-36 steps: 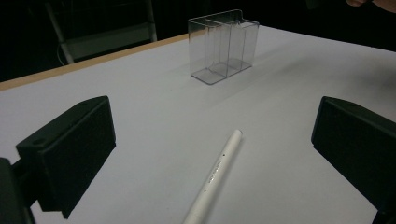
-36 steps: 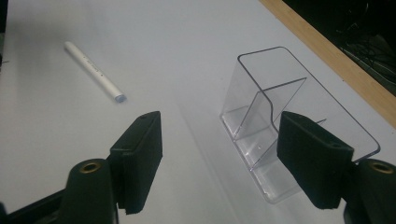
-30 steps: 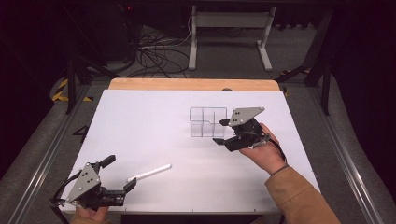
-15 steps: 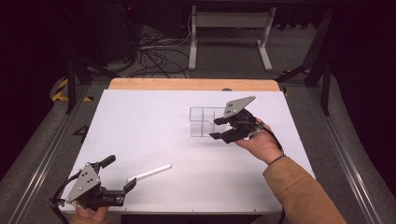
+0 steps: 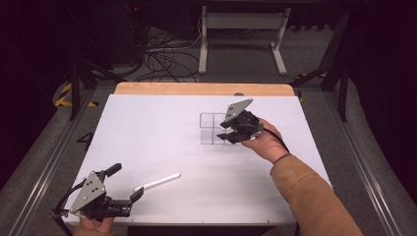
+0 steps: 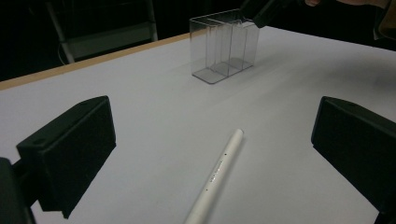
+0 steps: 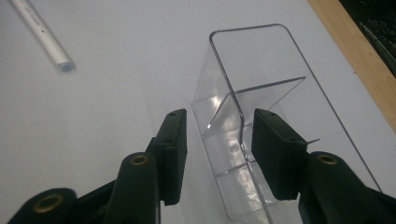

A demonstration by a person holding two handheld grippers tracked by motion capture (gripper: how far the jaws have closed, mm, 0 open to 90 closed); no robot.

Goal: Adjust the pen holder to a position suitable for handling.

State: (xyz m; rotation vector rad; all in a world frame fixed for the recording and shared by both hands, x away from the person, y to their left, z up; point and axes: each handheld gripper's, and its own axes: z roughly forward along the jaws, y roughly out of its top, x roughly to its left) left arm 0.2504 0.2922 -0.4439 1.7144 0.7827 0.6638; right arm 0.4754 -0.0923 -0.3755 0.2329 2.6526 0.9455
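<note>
A clear plastic box (image 5: 211, 129) with several compartments stands right of the table's centre, also seen in the left gripper view (image 6: 224, 46). My right gripper (image 5: 224, 132) is open at its right end. In the right gripper view its jaws straddle one side wall of the box (image 7: 261, 70), one inside and one outside, with a gap on each side (image 7: 217, 135). A white pen (image 5: 158, 182) lies near the front left. My left gripper (image 5: 127, 181) is open just left of it. The pen (image 6: 217, 175) lies between its jaws, untouched.
The white table top (image 5: 147, 128) has a wooden strip (image 5: 196, 88) along its far edge. Beyond it, cables and a metal stand sit on the dark floor. The person's brown sleeve (image 5: 310, 196) crosses the right front of the table.
The right gripper has moved left and slightly away, onto the end of the clear box, so its jaws now straddle a wall. The left gripper and pen have not moved.
</note>
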